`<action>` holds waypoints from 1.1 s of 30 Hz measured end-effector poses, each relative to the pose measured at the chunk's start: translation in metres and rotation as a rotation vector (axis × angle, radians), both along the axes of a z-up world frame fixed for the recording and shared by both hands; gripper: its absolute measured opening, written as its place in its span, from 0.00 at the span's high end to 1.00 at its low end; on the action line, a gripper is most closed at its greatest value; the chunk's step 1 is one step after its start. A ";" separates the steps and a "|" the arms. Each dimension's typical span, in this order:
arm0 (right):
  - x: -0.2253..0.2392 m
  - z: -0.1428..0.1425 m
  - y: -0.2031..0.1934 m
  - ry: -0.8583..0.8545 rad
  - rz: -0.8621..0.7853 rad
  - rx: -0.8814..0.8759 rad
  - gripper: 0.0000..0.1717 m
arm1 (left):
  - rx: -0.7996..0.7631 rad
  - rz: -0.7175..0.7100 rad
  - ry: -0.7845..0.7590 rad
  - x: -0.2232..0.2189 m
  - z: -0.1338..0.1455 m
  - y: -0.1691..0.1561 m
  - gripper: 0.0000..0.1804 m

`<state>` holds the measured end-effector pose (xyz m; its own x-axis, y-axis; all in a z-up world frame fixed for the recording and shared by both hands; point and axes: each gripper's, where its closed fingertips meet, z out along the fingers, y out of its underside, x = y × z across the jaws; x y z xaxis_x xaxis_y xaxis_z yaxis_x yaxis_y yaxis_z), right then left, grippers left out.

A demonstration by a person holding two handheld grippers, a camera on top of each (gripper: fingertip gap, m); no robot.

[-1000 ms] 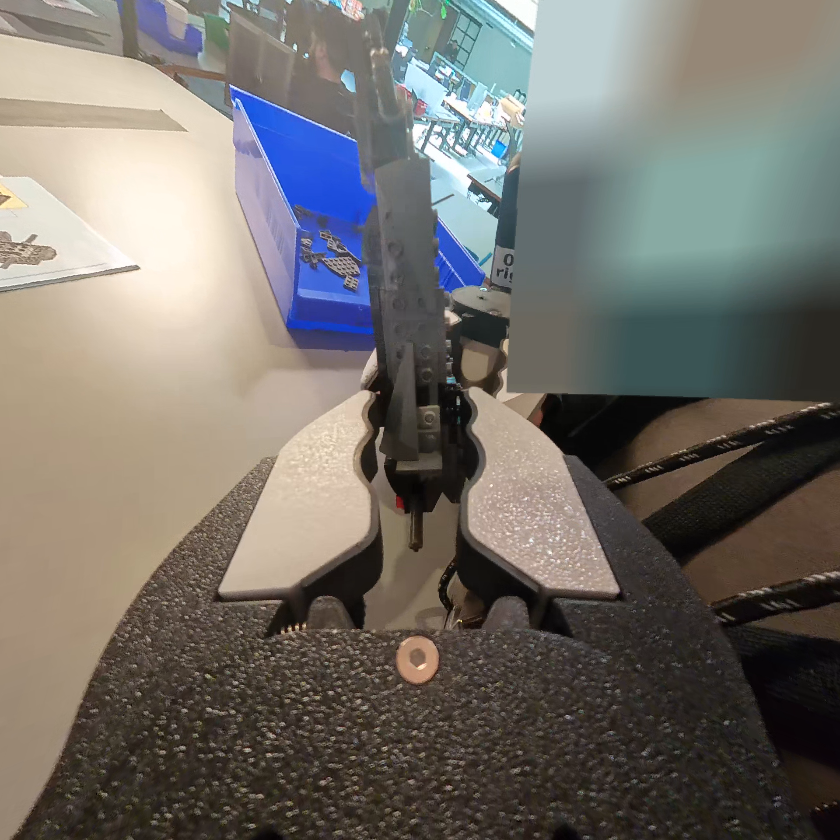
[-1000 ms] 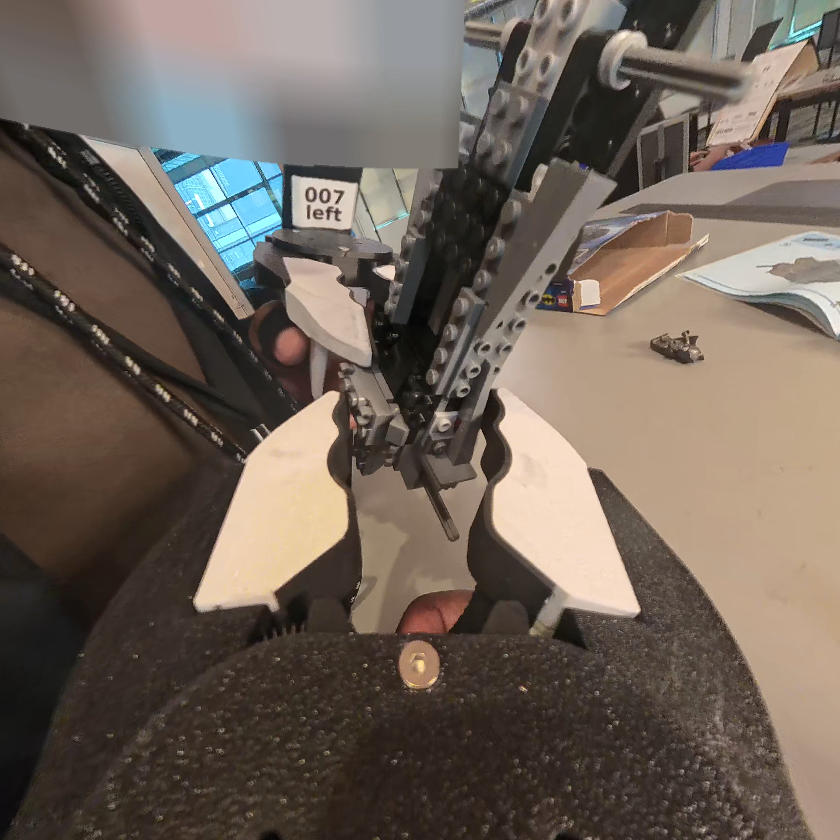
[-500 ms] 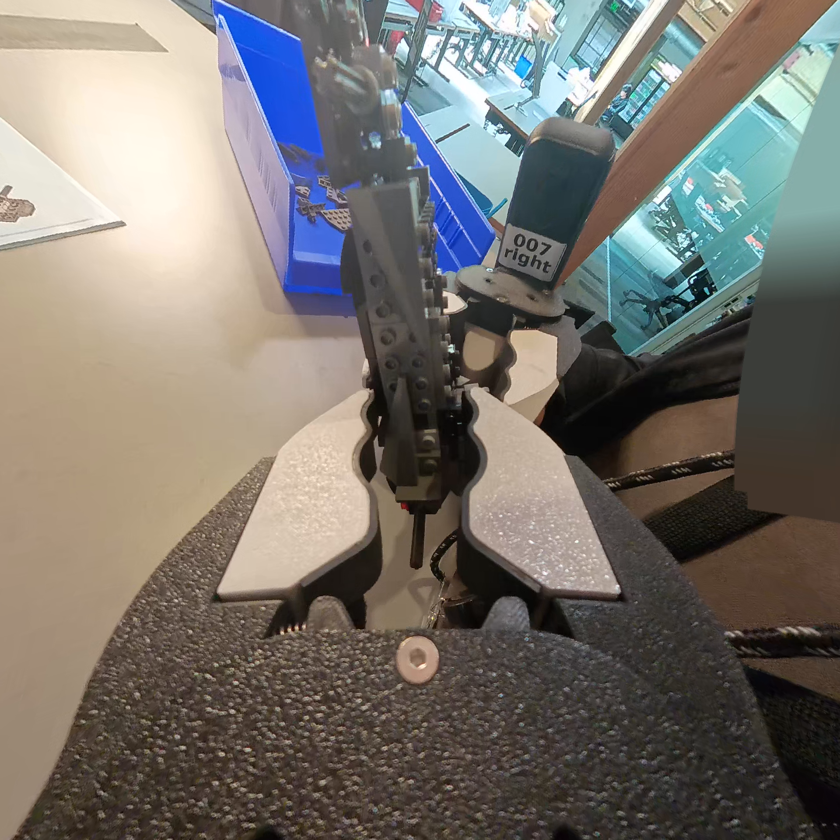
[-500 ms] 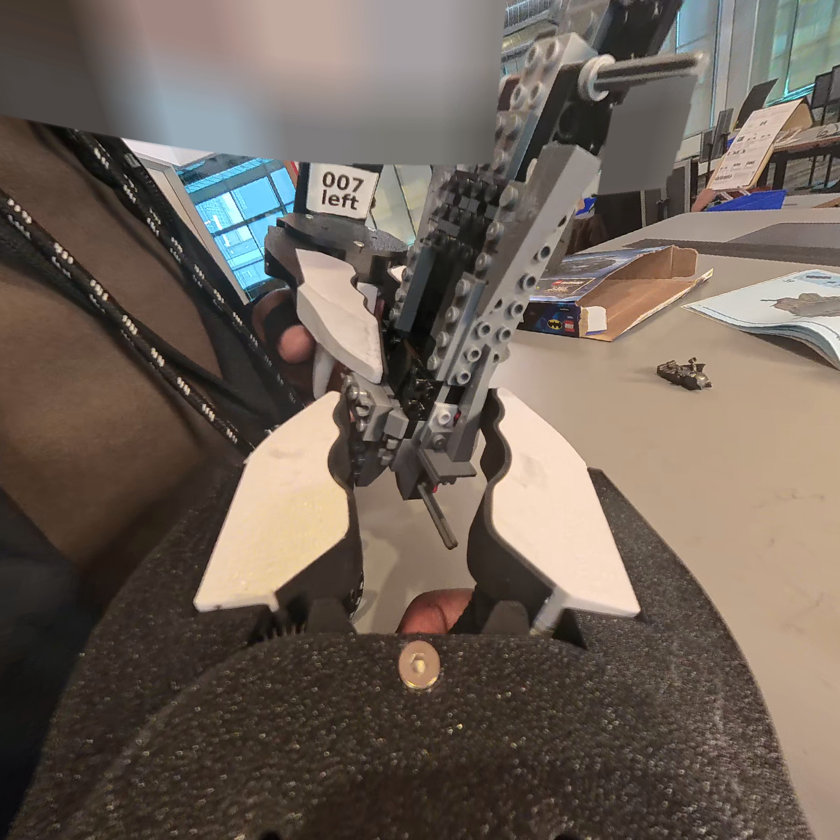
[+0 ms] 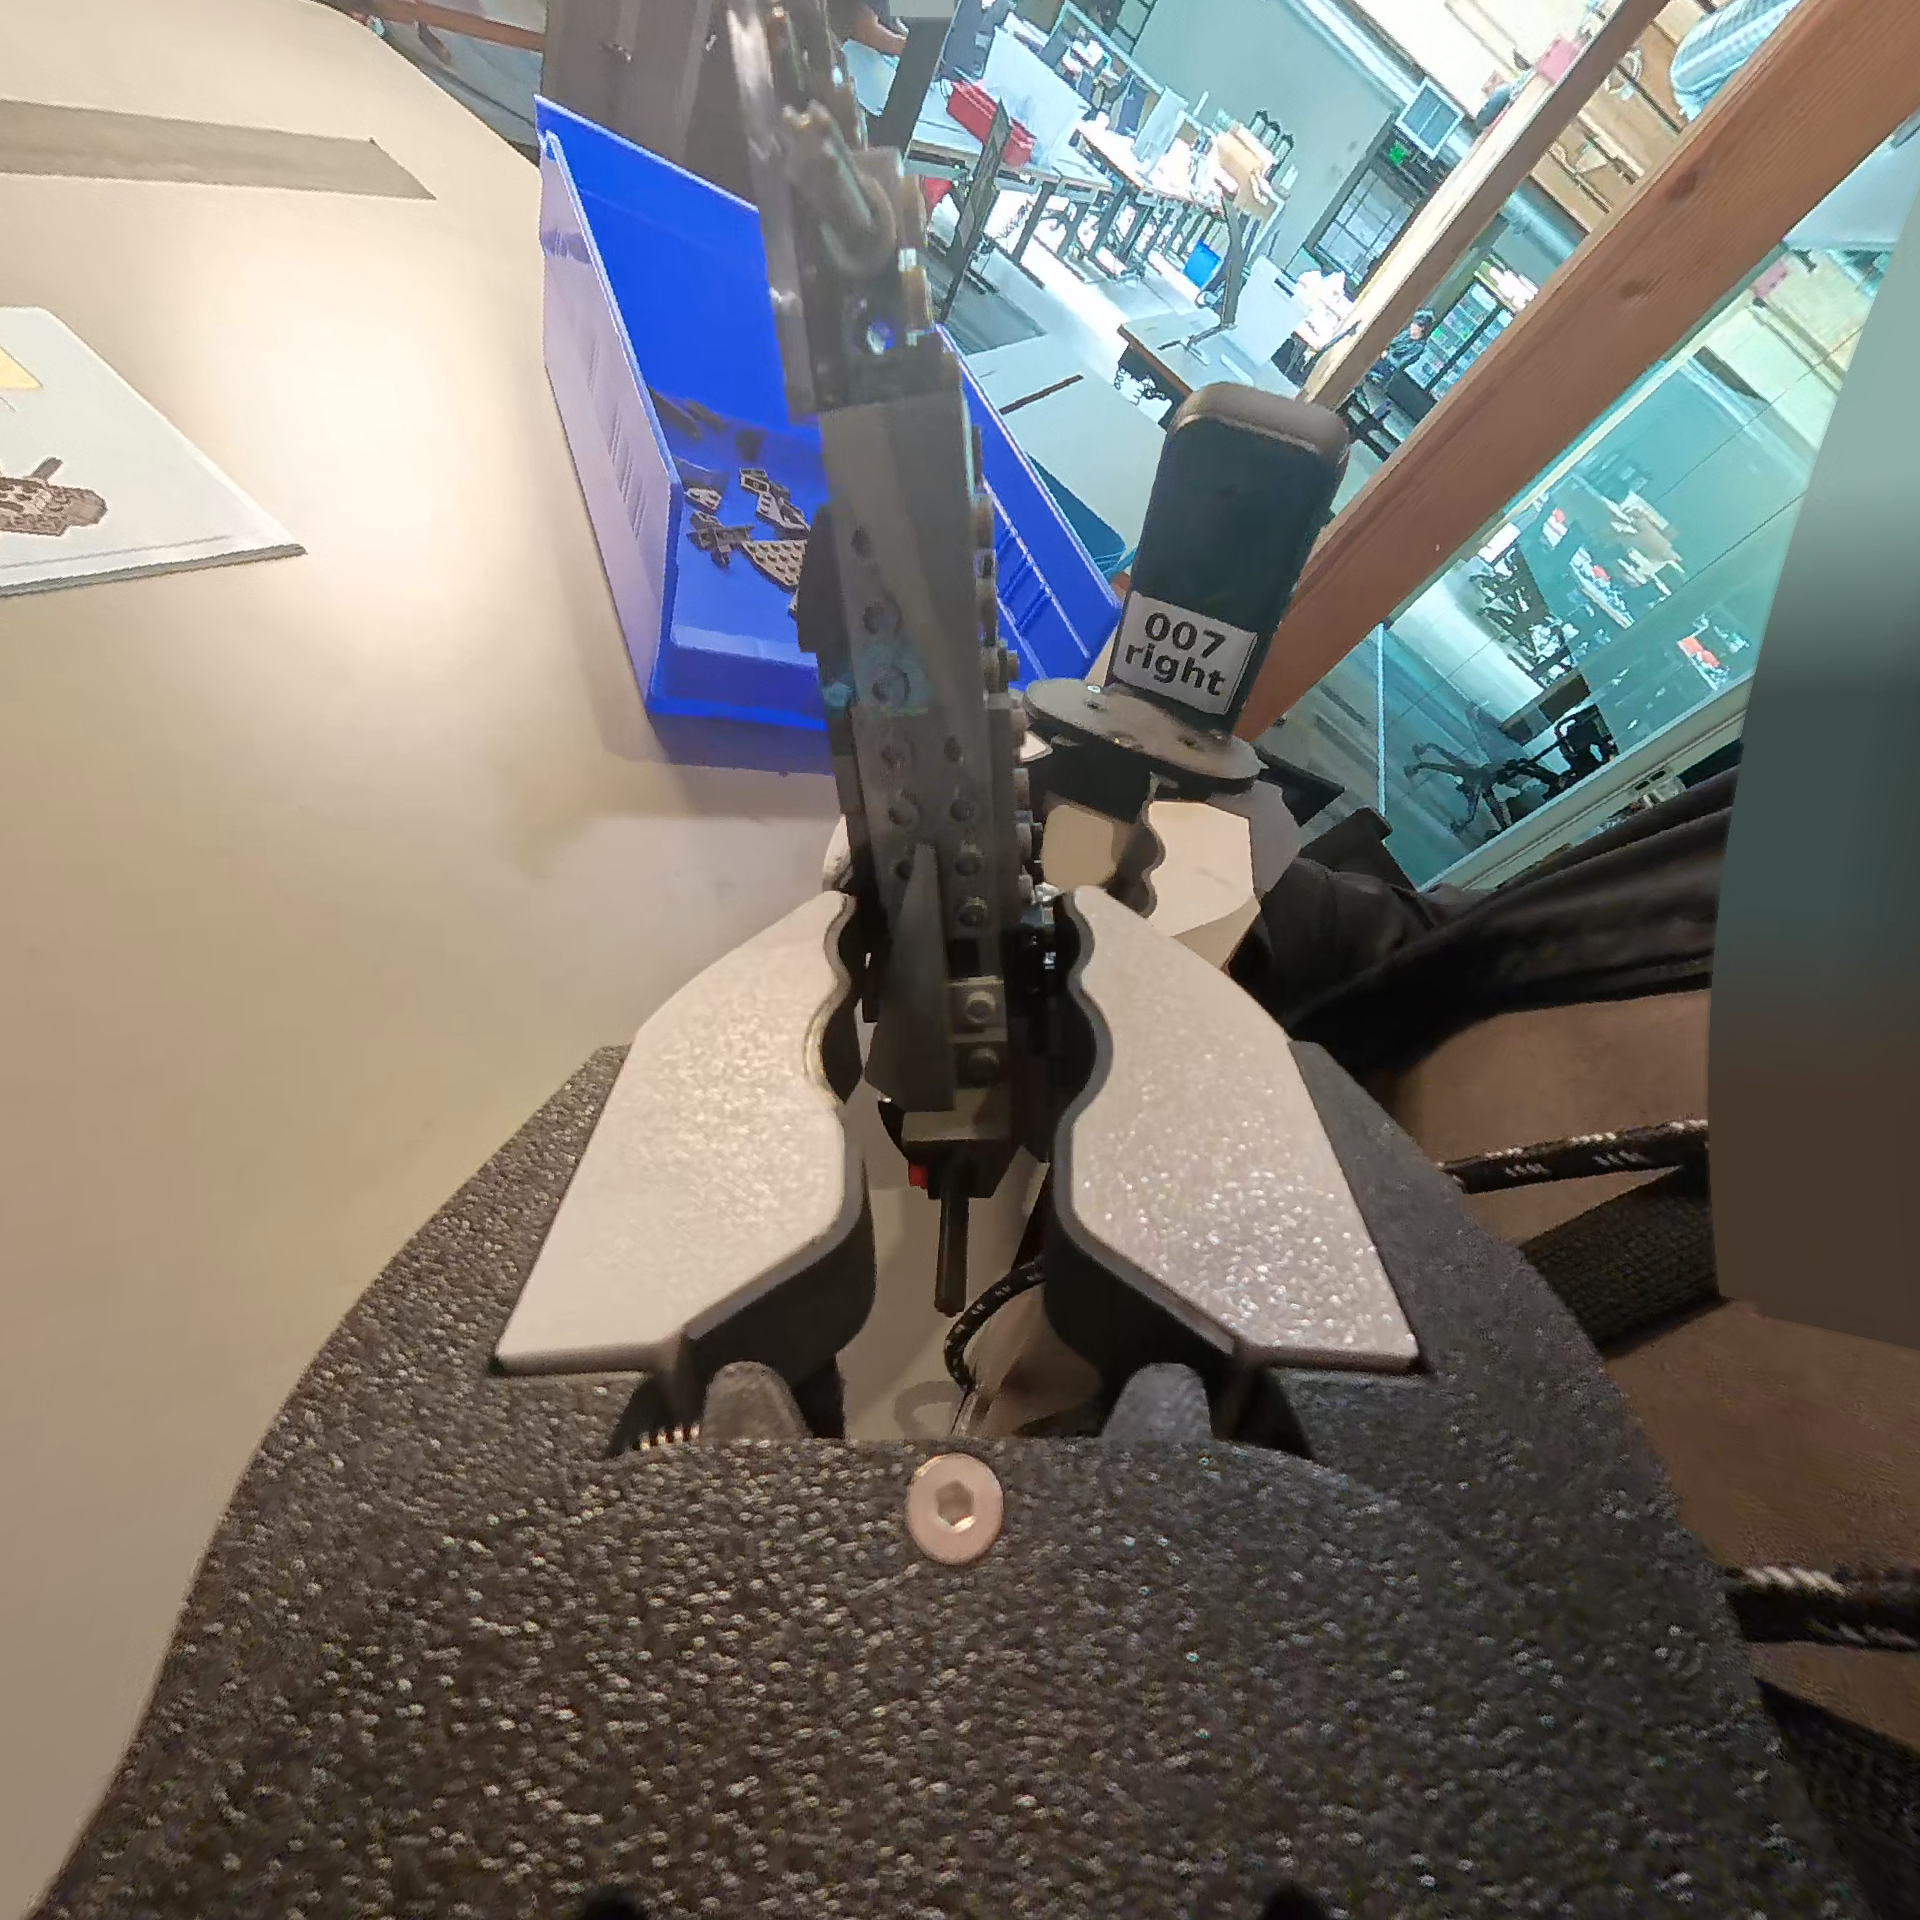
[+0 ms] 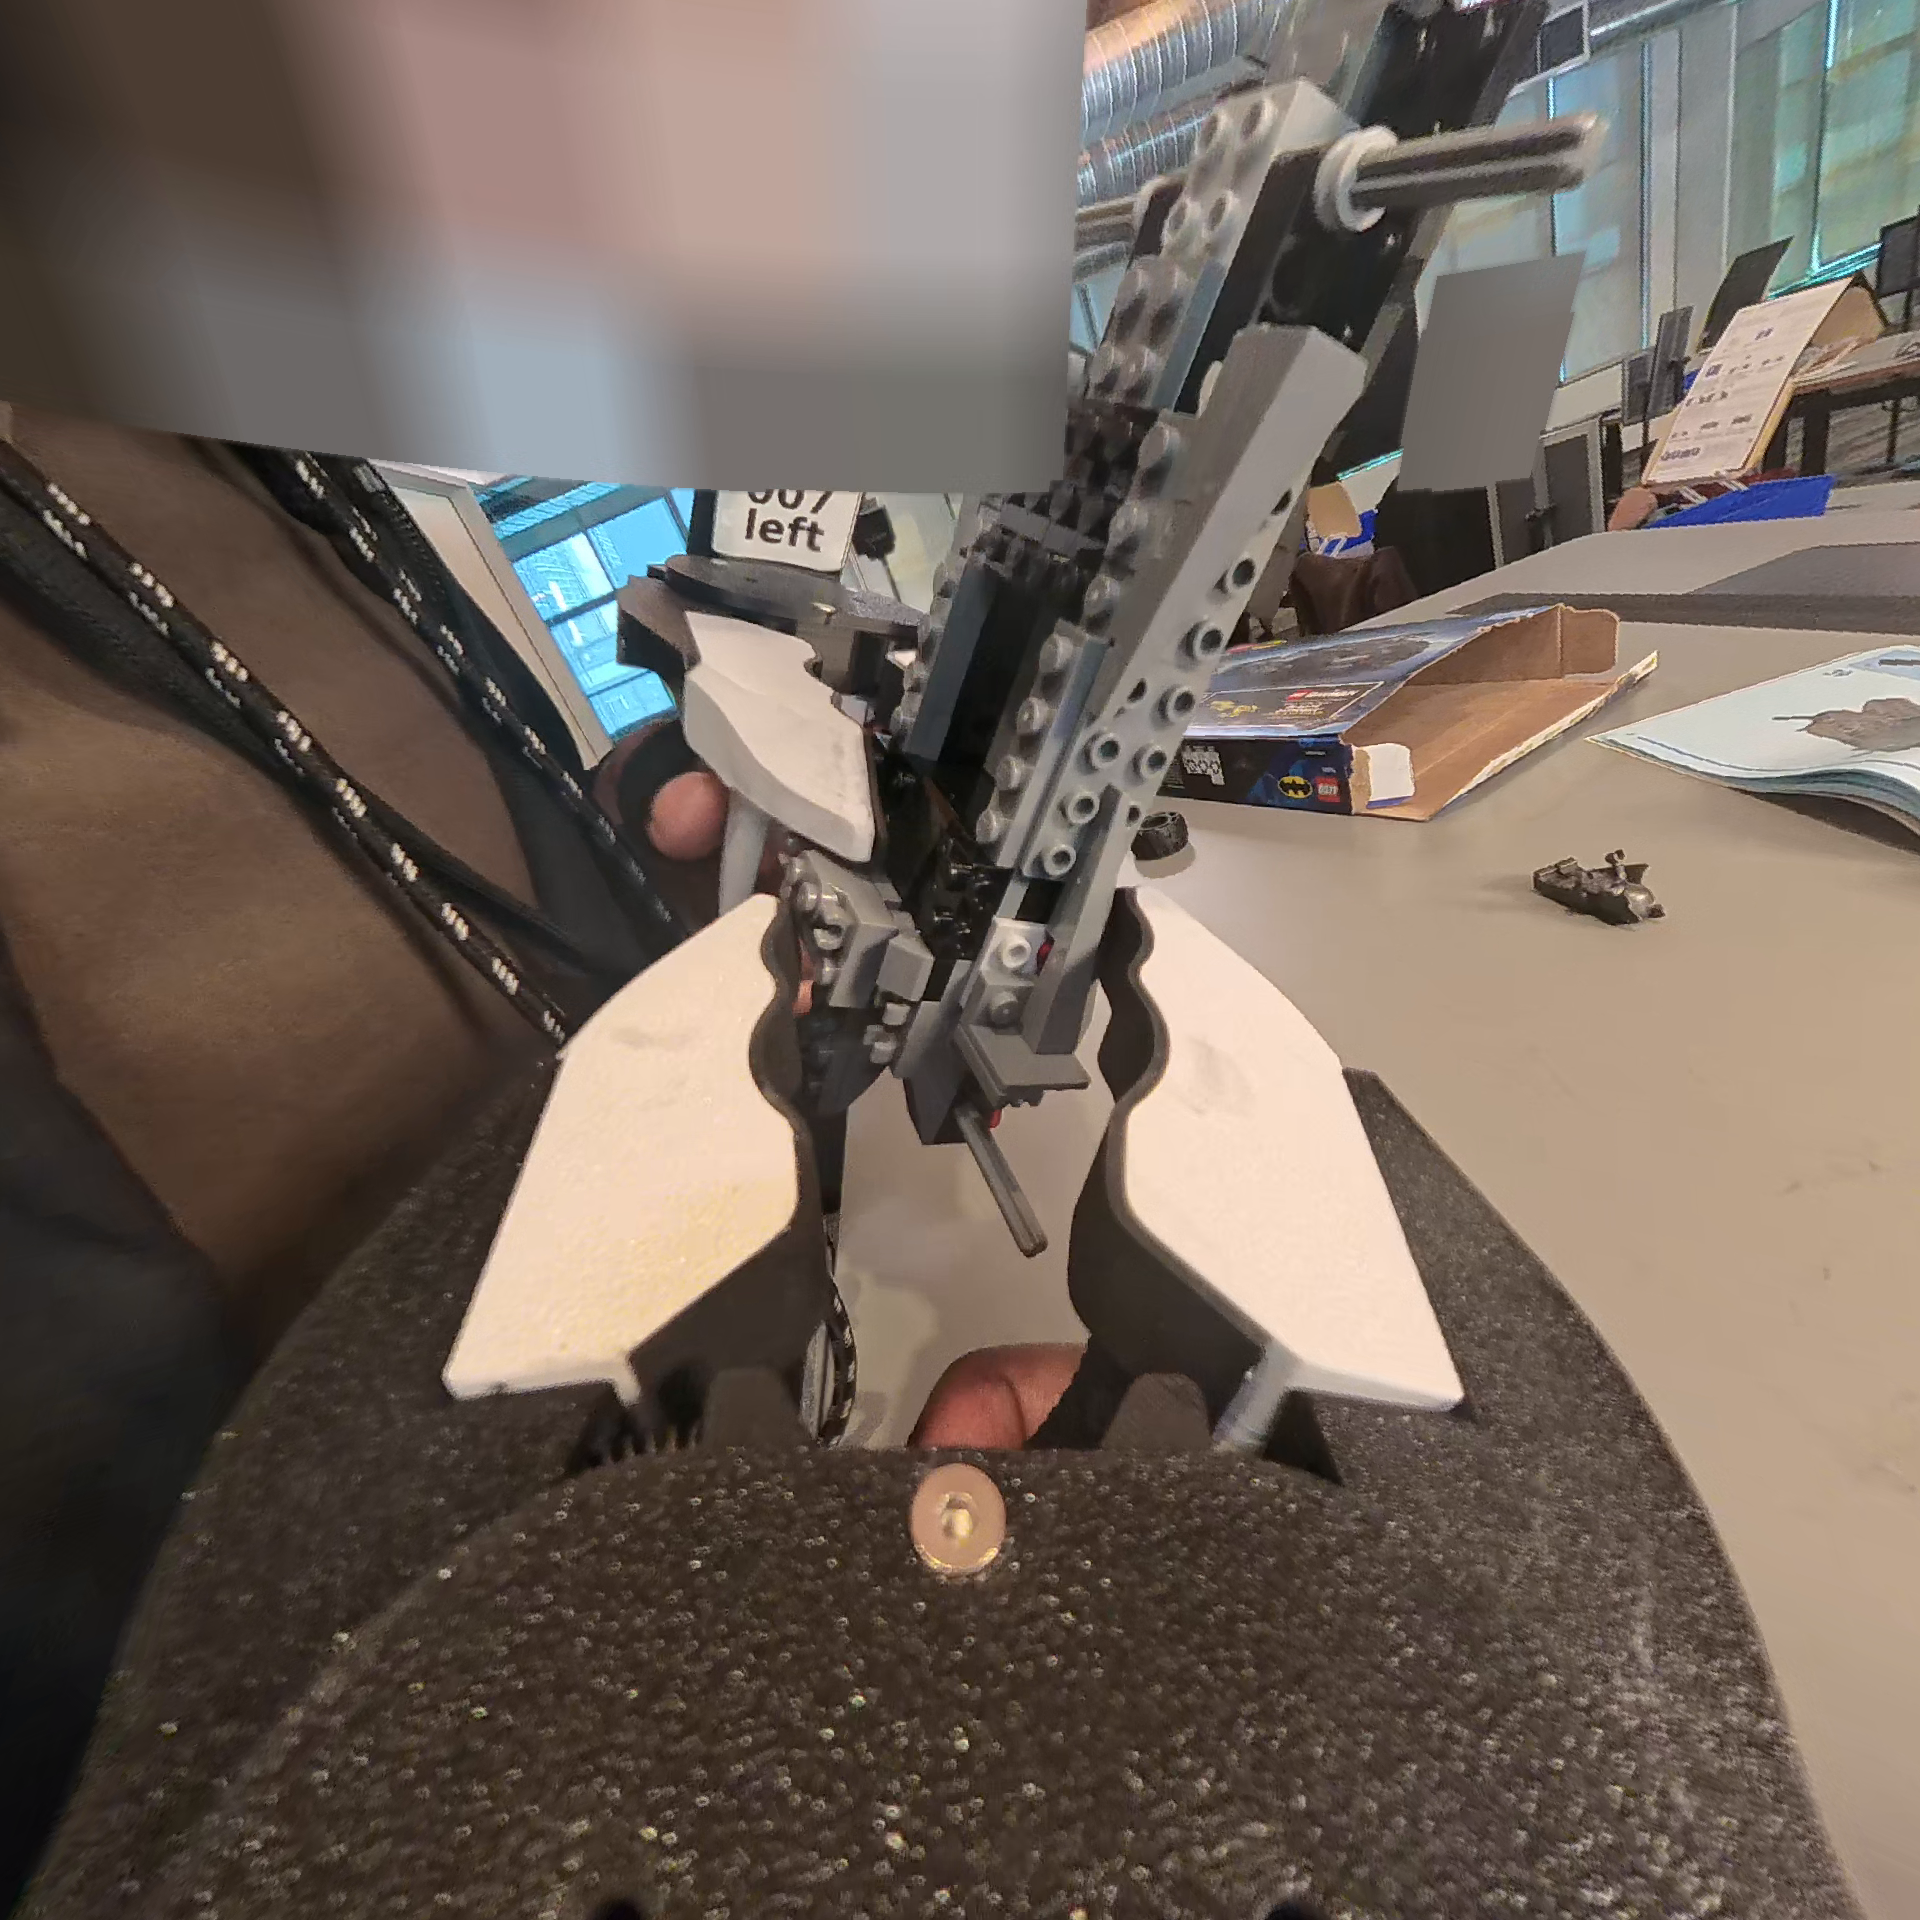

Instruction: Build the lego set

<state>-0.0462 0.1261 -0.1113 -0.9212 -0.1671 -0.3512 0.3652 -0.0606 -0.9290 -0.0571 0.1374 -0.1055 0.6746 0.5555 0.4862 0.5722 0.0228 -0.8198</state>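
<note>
Grip, left: the left gripper point(image 5: 961, 914) has its jaws narrowed around the lower end of a grey and black brick model point(image 5: 914, 727), both pads against its sides.
Grip, right: the right gripper point(image 6: 951, 914) has its jaws set wider and clamps the same lower end from the other side. A studded grey block meets one pad and a long grey plate meets the other.
Place: the model is held up off the table point(image 5: 312, 831), between the two grippers, close to the person's body.
Long axis: it runs lengthwise out from the fingertips, away from each camera. In the right wrist view it leans rightward.
Ends: a thin black rod point(image 6: 1003, 1184) at the near end points back into the jaws. The far end carries a cross rod point(image 6: 1475, 166) with a pale collar.
Build state: many plates are already joined into one long body.
Loose parts: a small dark sub-assembly point(image 6: 1595, 888) and a little tyre point(image 6: 1158, 831) lie apart on the table. More dark pieces point(image 5: 753, 520) sit in a blue bin point(image 5: 644, 312).
Farther off: an open booklet point(image 6: 1787, 738) and a torn cardboard box point(image 6: 1455, 717).
</note>
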 end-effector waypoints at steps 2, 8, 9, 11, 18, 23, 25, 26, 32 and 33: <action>0.000 0.001 0.000 -0.010 0.004 -0.006 0.67 | 0.008 0.001 0.000 0.000 0.002 0.001 0.80; -0.002 0.006 0.001 -0.060 0.022 -0.023 0.67 | 0.054 -0.057 -0.003 0.006 0.009 0.005 0.71; -0.002 0.007 0.000 -0.063 0.024 -0.023 0.67 | 0.040 -0.058 0.008 0.006 0.008 0.003 0.72; -0.002 0.007 0.000 -0.055 0.023 -0.014 0.67 | 0.033 -0.062 0.013 0.006 0.008 0.002 0.72; -0.002 0.009 -0.001 -0.042 0.030 -0.002 0.67 | 0.003 -0.078 0.052 0.007 0.009 0.001 0.72; -0.001 0.008 -0.001 -0.027 0.033 0.008 0.67 | -0.012 -0.081 0.070 0.008 0.009 0.002 0.72; 0.000 0.009 0.000 -0.022 0.033 0.004 0.67 | -0.016 -0.081 0.076 0.008 0.009 0.002 0.72; 0.000 0.009 0.000 -0.021 0.033 0.001 0.67 | -0.018 -0.081 0.080 0.008 0.009 0.003 0.72; 0.002 0.013 0.003 0.005 0.032 -0.021 0.67 | -0.039 -0.081 0.109 0.009 0.012 0.005 0.72; 0.002 0.013 0.003 0.005 0.032 -0.021 0.68 | -0.036 -0.079 0.110 0.010 0.013 0.005 0.72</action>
<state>-0.0446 0.1289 -0.0984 -0.9171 -0.2039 -0.3424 0.3623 -0.0684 -0.9296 -0.0476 0.1429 -0.0929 0.7650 0.5141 0.3878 0.4780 -0.0498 -0.8770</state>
